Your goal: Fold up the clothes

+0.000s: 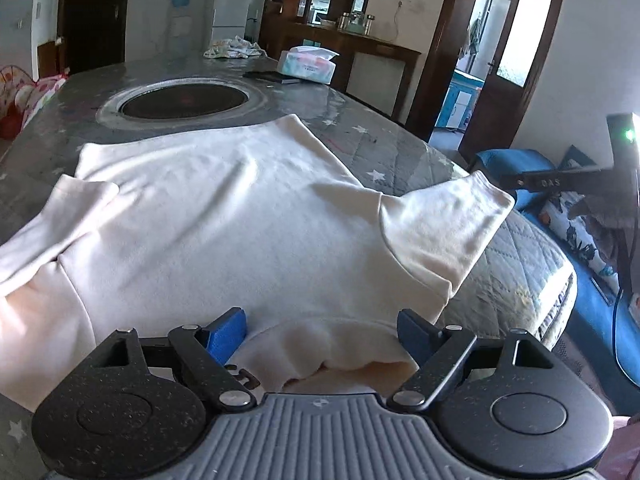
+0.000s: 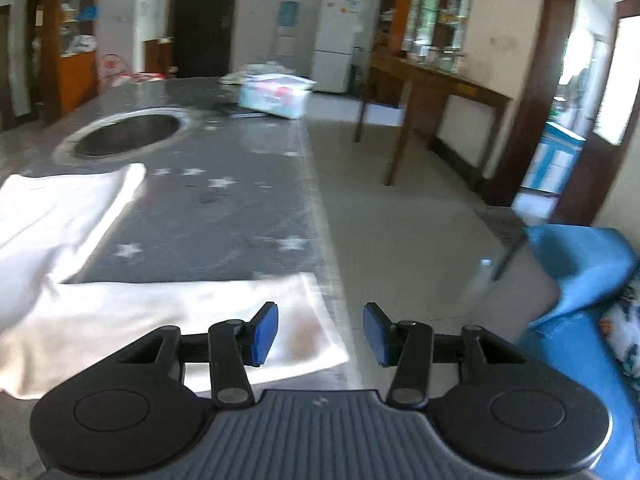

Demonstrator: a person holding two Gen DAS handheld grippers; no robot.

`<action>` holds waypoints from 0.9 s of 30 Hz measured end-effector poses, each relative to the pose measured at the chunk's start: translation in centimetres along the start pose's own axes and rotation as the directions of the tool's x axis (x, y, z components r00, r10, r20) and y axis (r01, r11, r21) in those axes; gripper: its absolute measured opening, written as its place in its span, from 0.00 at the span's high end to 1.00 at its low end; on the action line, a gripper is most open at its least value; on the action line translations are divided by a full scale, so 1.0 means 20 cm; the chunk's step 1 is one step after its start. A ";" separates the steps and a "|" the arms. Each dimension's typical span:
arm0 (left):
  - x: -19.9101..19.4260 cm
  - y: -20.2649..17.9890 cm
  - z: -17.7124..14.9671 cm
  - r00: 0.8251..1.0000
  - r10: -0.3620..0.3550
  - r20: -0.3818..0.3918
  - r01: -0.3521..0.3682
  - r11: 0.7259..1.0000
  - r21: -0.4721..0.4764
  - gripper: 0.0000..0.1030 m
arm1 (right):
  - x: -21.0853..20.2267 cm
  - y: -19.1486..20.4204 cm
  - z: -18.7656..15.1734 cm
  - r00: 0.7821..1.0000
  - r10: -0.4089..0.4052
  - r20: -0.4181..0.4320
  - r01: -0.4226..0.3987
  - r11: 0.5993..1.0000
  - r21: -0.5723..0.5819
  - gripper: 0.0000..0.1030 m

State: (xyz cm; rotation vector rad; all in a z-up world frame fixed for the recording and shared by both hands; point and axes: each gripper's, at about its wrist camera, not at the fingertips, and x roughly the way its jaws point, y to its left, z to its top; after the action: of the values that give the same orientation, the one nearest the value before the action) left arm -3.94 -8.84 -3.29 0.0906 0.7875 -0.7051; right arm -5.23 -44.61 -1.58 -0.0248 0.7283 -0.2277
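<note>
While flat on the table (image 1: 392,152), cream shirt (image 1: 224,208) between left tool's (image 1: 322,330) spread fingers.

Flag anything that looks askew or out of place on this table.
The cream short-sleeved shirt lies spread but not flat: its right sleeve overhangs the grey star-patterned table cover's edge, and the collar bunches between the left gripper's open fingers. Nothing spilled.

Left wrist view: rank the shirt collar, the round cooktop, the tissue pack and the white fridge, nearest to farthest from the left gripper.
From the left gripper:
1. Shirt collar, between the open fingers.
2. Round cooktop, mid-table, left of centre.
3. Tissue pack, far table edge, right.
4. White fridge, against the back wall.
</note>
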 end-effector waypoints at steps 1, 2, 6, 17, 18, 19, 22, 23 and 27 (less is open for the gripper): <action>0.00 0.00 0.00 1.000 0.000 0.000 0.000 1.000 0.001 0.17 | 0.01 0.03 0.00 1.000 0.031 -0.002 -0.031 0.999 -0.008 0.54; 0.00 -0.01 0.00 1.000 0.001 0.001 -0.001 1.000 0.002 0.17 | 0.01 0.06 0.01 0.998 0.063 -0.005 -0.063 0.998 -0.015 0.53; 0.00 -0.03 -0.01 1.000 0.002 0.002 -0.002 1.000 0.007 0.15 | 0.03 0.15 0.00 0.991 0.130 -0.021 -0.131 0.990 -0.052 0.50; -0.01 -0.04 -0.03 0.998 -0.055 0.010 0.054 0.998 0.016 0.07 | 0.08 0.09 -0.06 0.991 0.110 -0.080 -0.112 0.993 -0.023 0.46; -0.01 -0.04 -0.03 0.998 -0.062 0.010 0.062 0.998 0.015 0.07 | 0.08 0.08 -0.06 0.992 0.094 -0.082 -0.096 0.995 -0.019 0.46; -0.01 -0.03 -0.03 0.998 -0.069 0.011 0.069 0.997 0.015 0.06 | 0.08 0.06 -0.06 0.993 0.079 -0.085 -0.080 0.997 -0.014 0.46; -0.02 -0.02 -0.04 0.996 -0.091 0.012 0.091 0.996 0.013 0.06 | 0.09 0.02 -0.05 0.995 0.039 -0.094 -0.039 0.999 0.001 0.43; -0.02 -0.02 -0.04 0.995 -0.099 0.013 0.098 0.995 0.013 0.06 | 0.10 0.02 -0.05 0.995 0.026 -0.096 -0.027 1.000 -0.001 0.43; -0.08 0.06 0.01 0.993 -0.110 0.050 0.112 0.993 -0.040 0.06 | 0.08 0.06 0.00 0.997 0.037 -0.072 -0.039 0.999 -0.030 0.45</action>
State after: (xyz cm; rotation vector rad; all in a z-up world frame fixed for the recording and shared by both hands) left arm -3.90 -7.04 -2.25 -0.0084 0.7661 -0.7923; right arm -3.86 -43.73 -2.66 -0.0327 0.8027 -0.1818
